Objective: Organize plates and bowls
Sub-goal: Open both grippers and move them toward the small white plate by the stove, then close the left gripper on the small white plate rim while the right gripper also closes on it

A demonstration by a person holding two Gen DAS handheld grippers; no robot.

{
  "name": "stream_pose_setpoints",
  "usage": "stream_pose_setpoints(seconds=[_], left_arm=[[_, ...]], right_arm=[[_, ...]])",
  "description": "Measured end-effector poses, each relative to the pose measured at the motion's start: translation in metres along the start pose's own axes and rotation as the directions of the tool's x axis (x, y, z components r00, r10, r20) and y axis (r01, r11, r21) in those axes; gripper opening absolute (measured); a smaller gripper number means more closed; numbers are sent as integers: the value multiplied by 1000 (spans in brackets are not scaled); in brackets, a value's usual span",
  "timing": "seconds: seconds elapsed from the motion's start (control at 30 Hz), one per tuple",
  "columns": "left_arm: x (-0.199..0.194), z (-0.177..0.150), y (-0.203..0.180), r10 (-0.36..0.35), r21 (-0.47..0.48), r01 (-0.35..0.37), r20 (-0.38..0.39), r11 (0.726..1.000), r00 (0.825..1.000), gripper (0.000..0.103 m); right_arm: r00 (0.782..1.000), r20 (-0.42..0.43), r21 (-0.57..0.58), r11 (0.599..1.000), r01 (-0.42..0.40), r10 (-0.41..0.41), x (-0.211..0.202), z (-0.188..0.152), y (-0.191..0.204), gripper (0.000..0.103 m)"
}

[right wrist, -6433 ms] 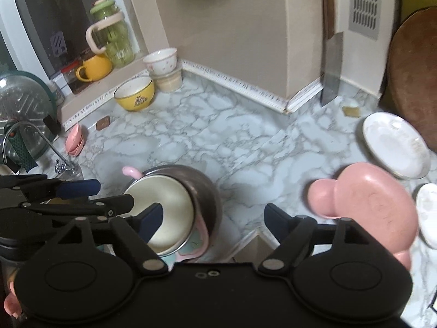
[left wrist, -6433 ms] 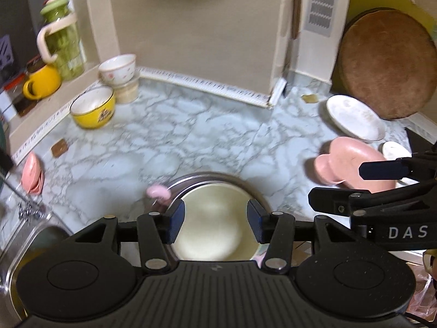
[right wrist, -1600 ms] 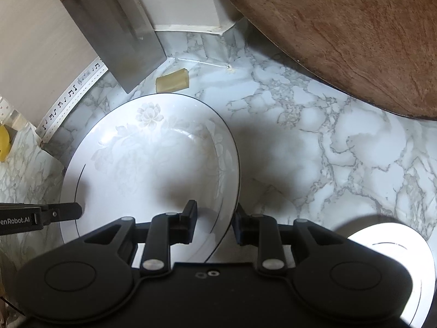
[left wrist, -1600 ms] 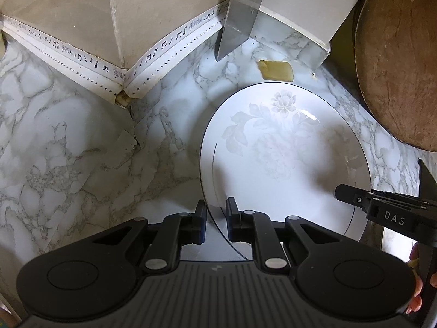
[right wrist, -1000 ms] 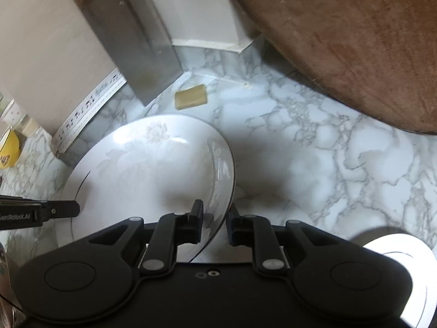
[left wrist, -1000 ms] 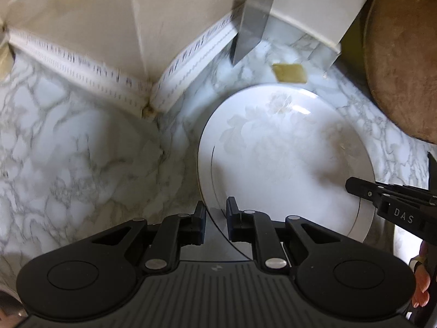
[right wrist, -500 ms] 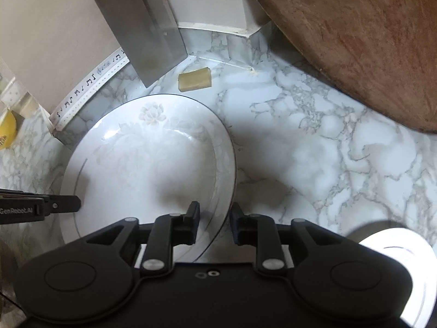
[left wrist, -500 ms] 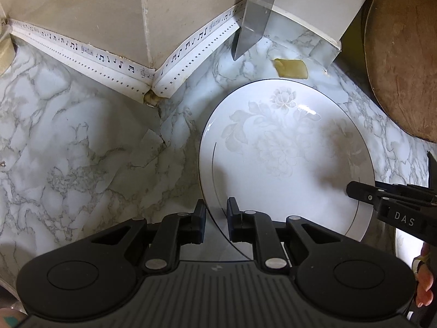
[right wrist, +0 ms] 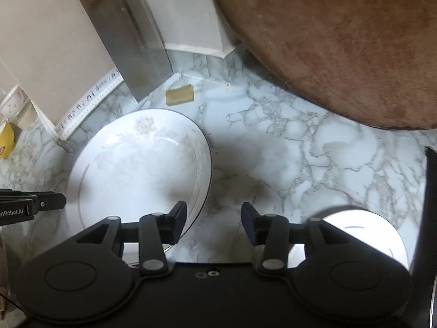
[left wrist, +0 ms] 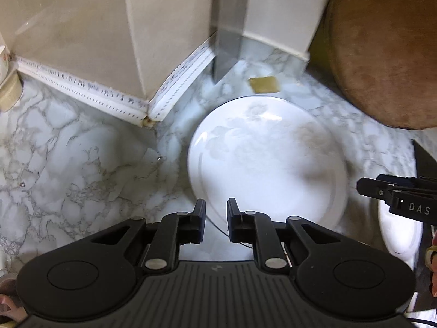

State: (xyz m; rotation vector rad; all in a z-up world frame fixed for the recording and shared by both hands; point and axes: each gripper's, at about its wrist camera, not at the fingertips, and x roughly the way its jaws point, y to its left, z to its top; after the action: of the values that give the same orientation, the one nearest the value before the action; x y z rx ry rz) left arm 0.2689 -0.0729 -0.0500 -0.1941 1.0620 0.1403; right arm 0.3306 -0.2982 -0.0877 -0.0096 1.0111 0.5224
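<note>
Left wrist view: the left gripper (left wrist: 215,220) has its jaws pressed close on the near rim of the white floral plate (left wrist: 267,164). The plate sits over the marble counter (left wrist: 68,164), just in front of the round wooden board (left wrist: 382,54), with a small yellow sponge (left wrist: 263,84) beyond it. A second white dish (left wrist: 398,232) shows at right.

Right wrist view: the right gripper (right wrist: 214,220) has just been opening; its jaws stand spread, the plate's (right wrist: 136,172) right rim by the left finger, nothing pinched. A metal cleaver (right wrist: 131,46) leans against the wall.
</note>
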Motion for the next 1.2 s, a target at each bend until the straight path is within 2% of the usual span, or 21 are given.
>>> stream_pose_setpoints(seconds=[0.2,0.3,0.37,0.43,0.5,0.67,0.73,0.8,0.9,1.2], left_arm=[[-31,-9,-22,-63,55,60,52,997,997,16],[-44,-14,-37,-93,88,86,72,992,993,19],[-53,-16,-46,-114,112,104,89,988,990,27],[-62,-19,-56,-140,133,126,109,983,984,41],[-71,-22,-67,-164,164,142,131,976,978,47],[-77,-28,-93,-211,231,174,149,957,966,49],[-75,-30,-103,-228,254,184,156,949,961,67],[-74,-34,-113,-244,267,195,168,944,955,75],[-66,-35,-129,-275,280,226,147,933,950,75],[-15,-36,-173,-287,268,267,40,926,957,75]], right_arm=[[998,56,10,1000,-2,1,-38,-6,3,50],[996,90,17,1000,-4,3,-61,-9,3,55],[993,114,18,1000,0,-2,-75,-12,2,63],[990,139,18,1000,8,-11,-90,-15,0,65],[988,155,20,1000,11,-13,-103,-18,-3,65],[980,189,41,998,51,-58,-129,-28,-20,77],[977,195,55,996,75,-84,-135,-34,-29,83],[975,192,73,992,102,-114,-138,-40,-41,87],[975,166,118,984,132,-151,-136,-50,-58,95],[979,70,257,952,166,-190,-114,-68,-113,95]])
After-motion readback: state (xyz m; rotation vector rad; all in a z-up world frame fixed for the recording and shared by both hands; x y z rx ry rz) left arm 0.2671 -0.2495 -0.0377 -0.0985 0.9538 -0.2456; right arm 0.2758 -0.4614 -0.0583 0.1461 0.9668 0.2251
